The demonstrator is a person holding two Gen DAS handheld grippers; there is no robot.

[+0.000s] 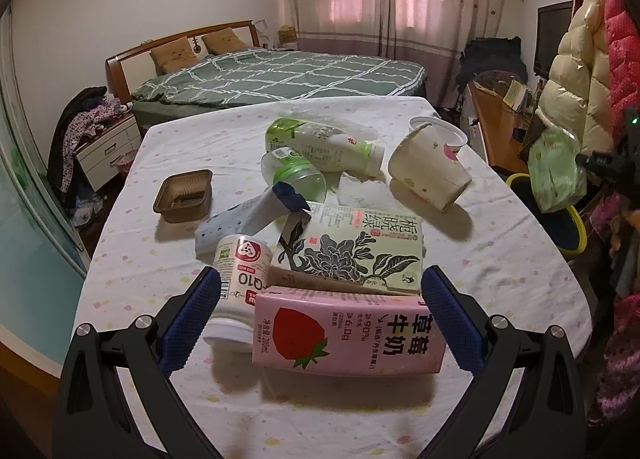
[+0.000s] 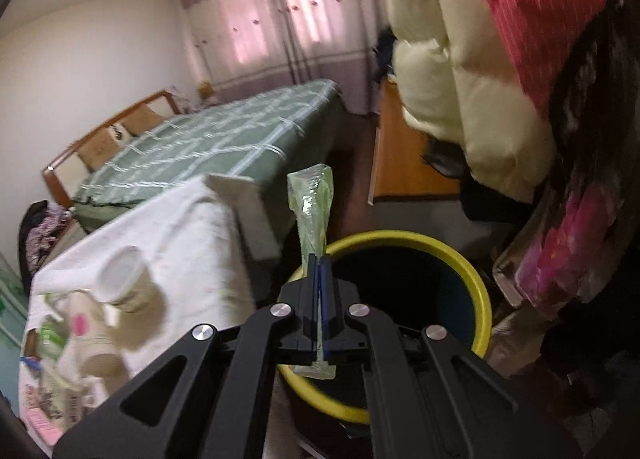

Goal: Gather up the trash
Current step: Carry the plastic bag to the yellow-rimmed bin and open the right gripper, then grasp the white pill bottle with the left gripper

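Green plastic wrapper pinched flat in the right gripper, above the near rim of the yellow-rimmed bin; best to centre it over the opening before letting go. Only the left wrist view shows the left gripper spread around the pink strawberry milk carton on the table.

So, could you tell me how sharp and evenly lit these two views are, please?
Left wrist view: sharp, fisheye-curved at the edges, soft shadows under the pink carton. Right wrist view: motion-blurred, especially the paper cup; the curtains glow backlit.
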